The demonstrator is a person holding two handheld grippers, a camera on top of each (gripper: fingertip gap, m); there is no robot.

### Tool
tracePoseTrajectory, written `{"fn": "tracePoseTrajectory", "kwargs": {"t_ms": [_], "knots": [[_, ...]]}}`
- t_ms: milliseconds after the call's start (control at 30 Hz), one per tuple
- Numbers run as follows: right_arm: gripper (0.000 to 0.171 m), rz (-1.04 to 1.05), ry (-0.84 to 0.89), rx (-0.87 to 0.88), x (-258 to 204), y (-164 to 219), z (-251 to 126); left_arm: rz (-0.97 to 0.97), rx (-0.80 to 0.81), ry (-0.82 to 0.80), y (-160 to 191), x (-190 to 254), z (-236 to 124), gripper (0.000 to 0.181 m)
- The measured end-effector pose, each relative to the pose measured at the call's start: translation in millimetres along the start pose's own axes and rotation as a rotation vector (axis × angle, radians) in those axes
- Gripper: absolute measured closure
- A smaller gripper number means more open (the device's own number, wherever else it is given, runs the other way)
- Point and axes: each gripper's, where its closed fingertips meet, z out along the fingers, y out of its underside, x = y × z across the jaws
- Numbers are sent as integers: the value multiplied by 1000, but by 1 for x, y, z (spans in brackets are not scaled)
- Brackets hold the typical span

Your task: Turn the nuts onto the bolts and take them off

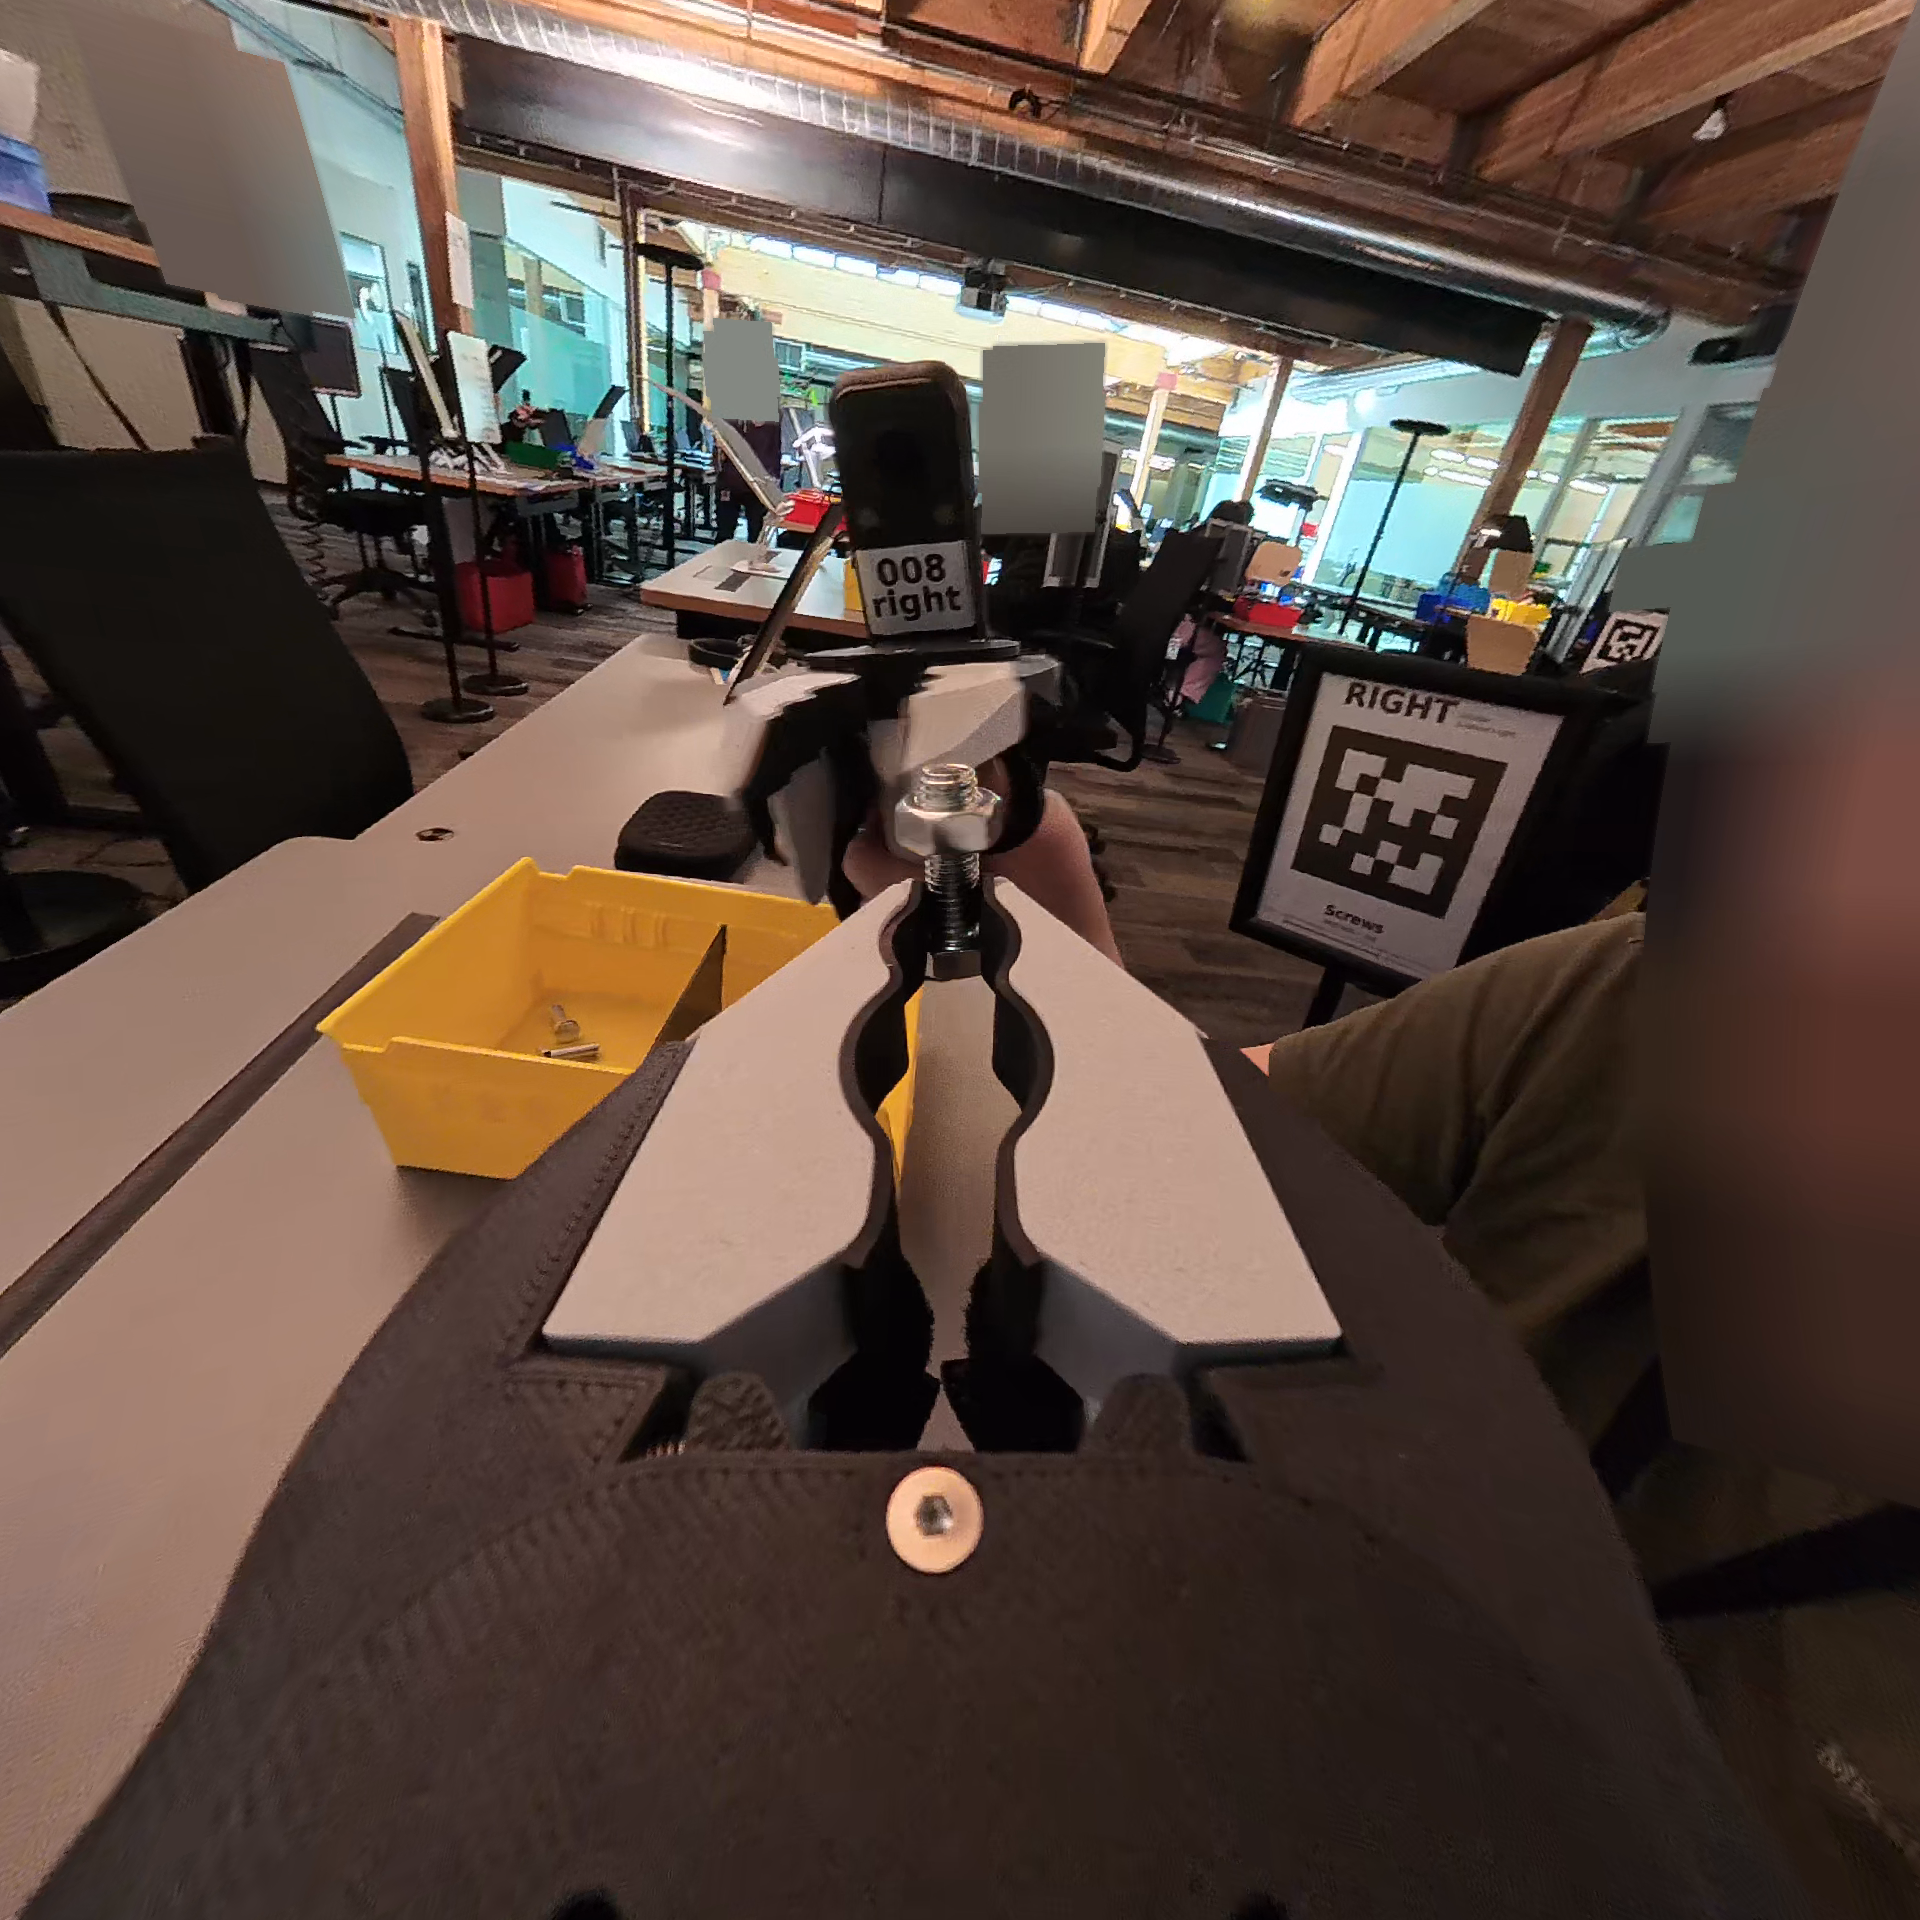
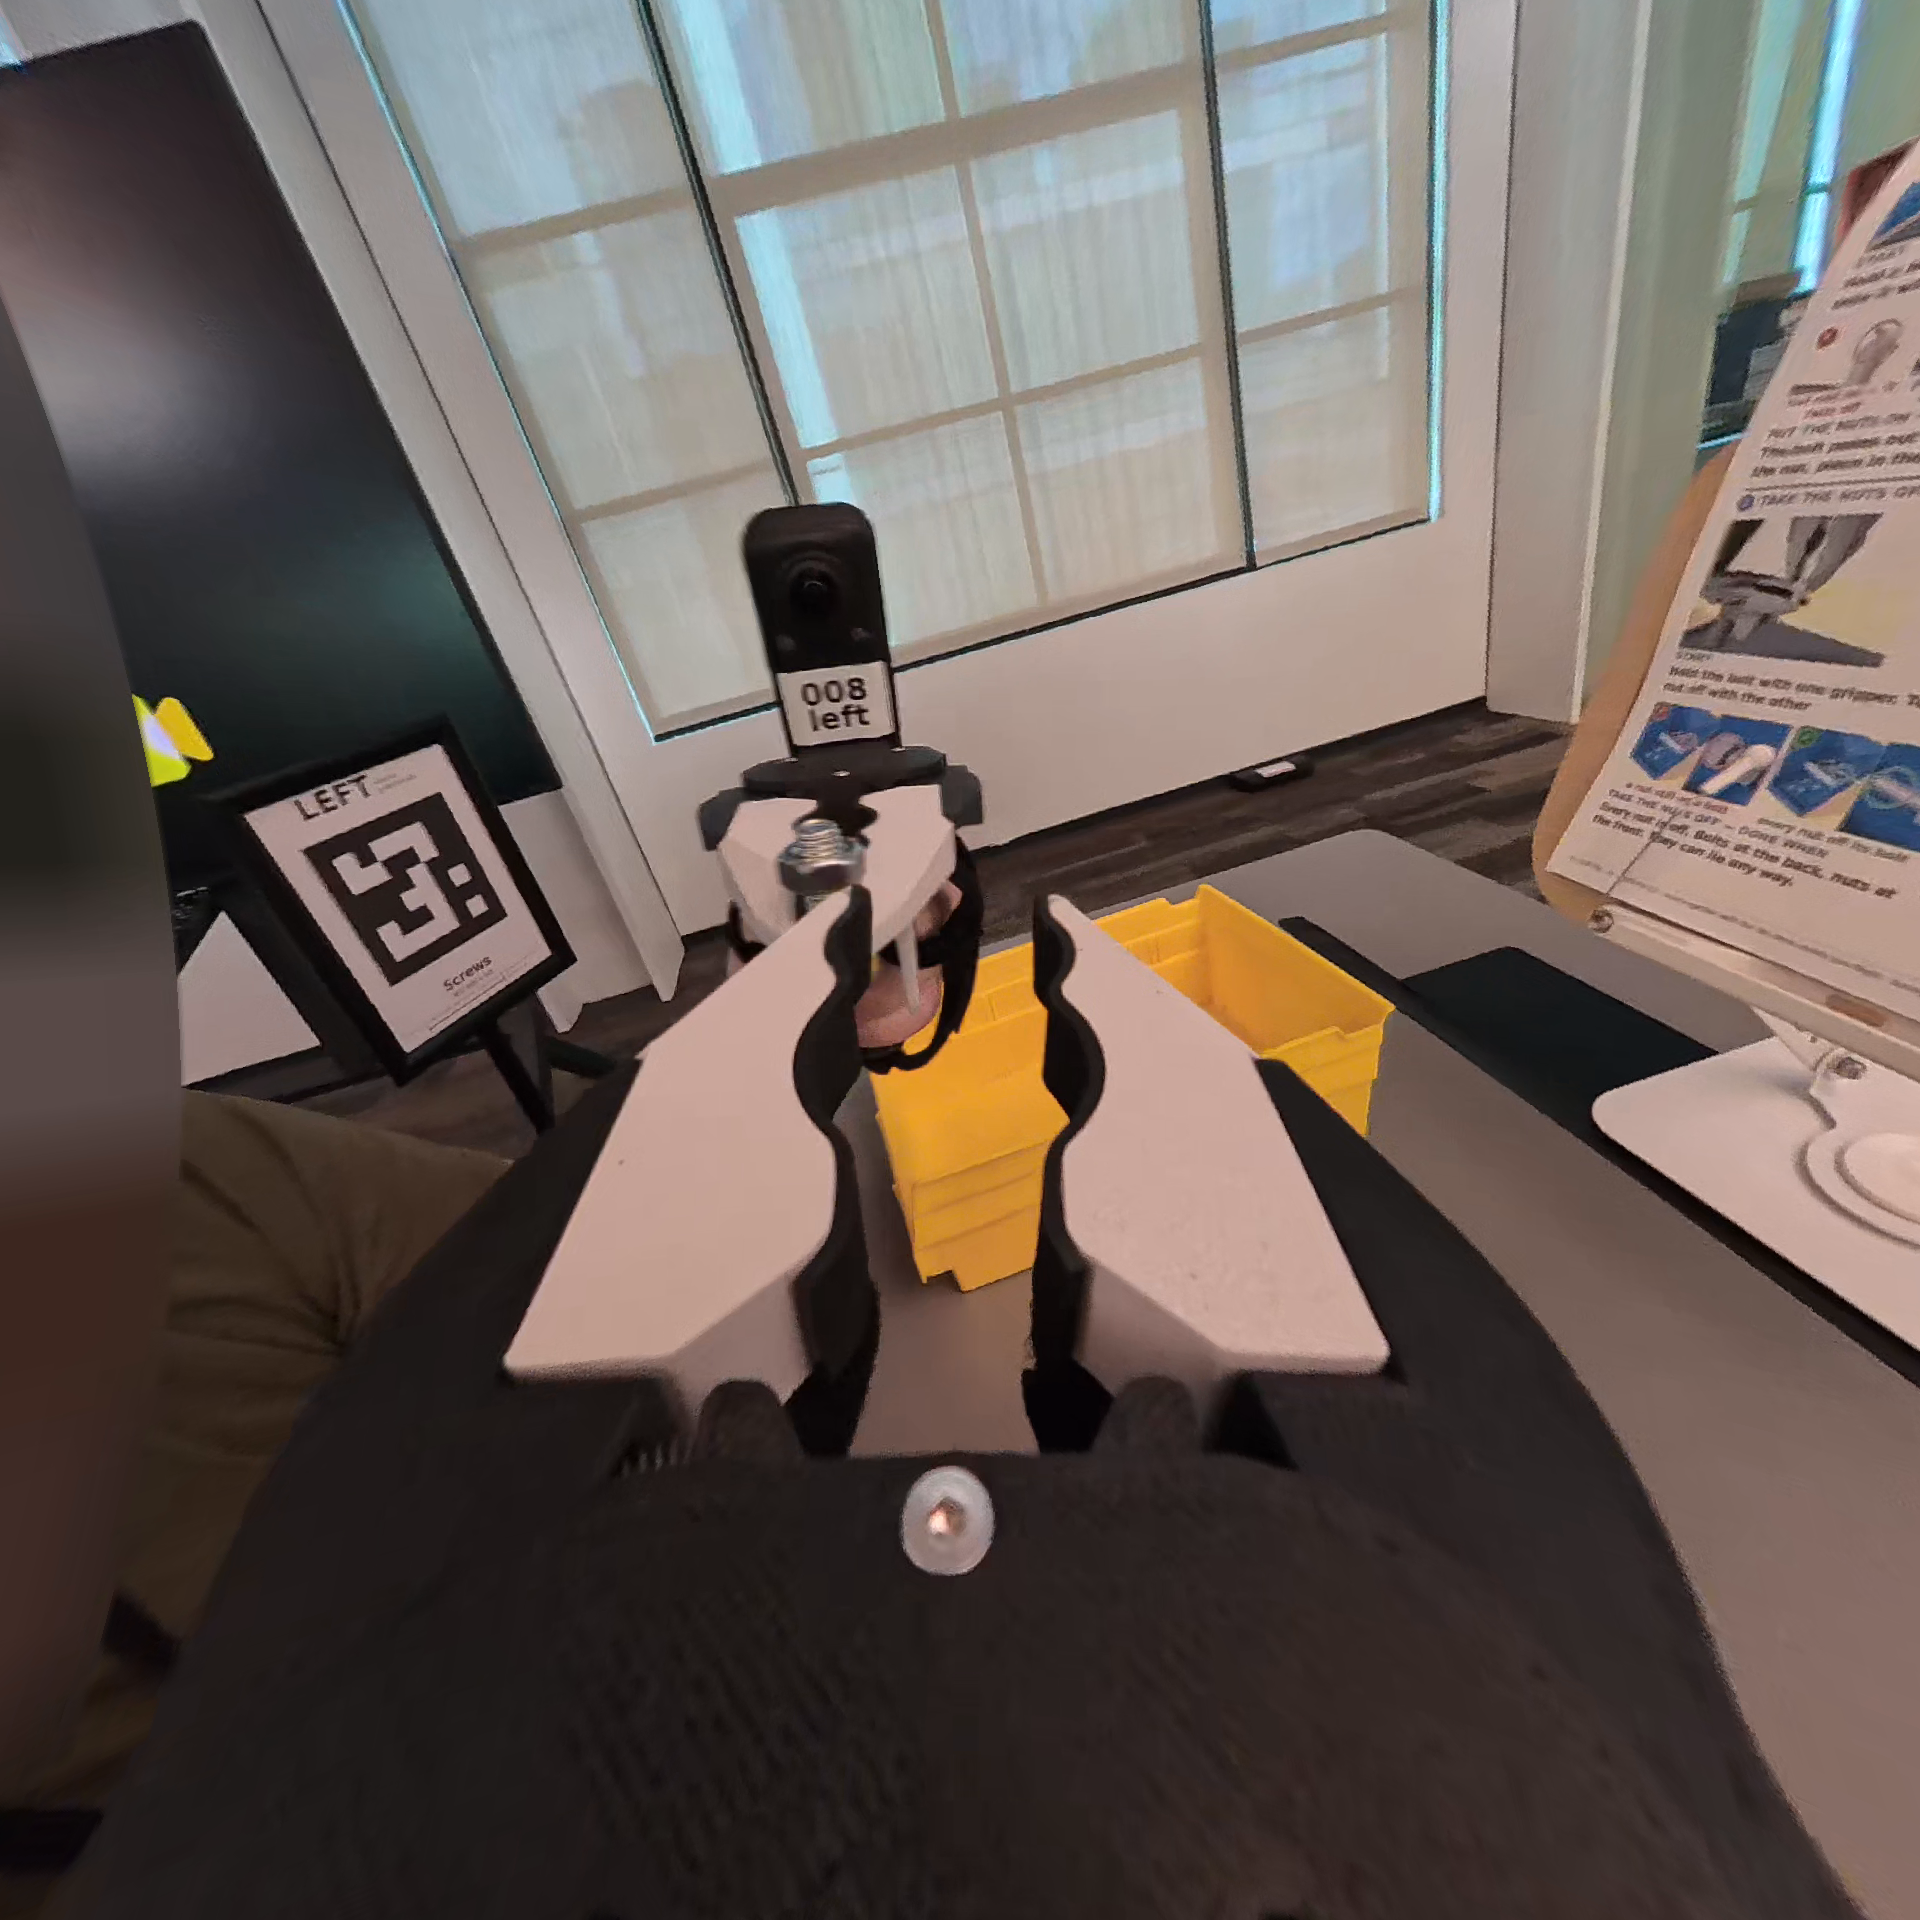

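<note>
Yellow bin (image 1: 468, 1081) on a grey bench (image 1: 156, 1049); silver nut (image 1: 943, 821) and bolt (image 1: 945, 914); pale grey, black-edged gripper (image 1: 951, 935) fingers; olive sleeve (image 1: 1475, 1091), perhaps; black-and-white checkered sign (image 1: 1397, 831).

Your two wrist cameras face each other at close range, each looking along its fingers (image 1: 1101, 1091); both share the bolt (image 1: 948, 894) and yellow bin (image 2: 1288, 997).

On the grey table (image 1: 156, 1039) ahead of me sits a yellow bin (image 1: 499, 1091) with a dark divider (image 1: 701, 992). A framed marker sign (image 1: 1397, 821) stands off to one side, another framed marker sign (image 2: 400, 899) below the big paned window (image 2: 935, 312). An instruction sheet (image 2: 1756, 582) leans on a white stand (image 2: 1766, 1143).
</note>
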Motion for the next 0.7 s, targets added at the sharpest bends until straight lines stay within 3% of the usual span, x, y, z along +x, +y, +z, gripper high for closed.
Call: {"fn": "tracePoseTrajectory", "kwargs": {"t_ms": [167,433,700], "knots": [[139,-51,-56,-22,-25,4,11,-2,-18,7,4,1,4,174],[147,25,-31,23,-2,-4,-3,-31,10,48,-1,7,1,174],[134,-7,-88,-27,-20,7,11,-30,-24,50,6,7,8,174]]}}
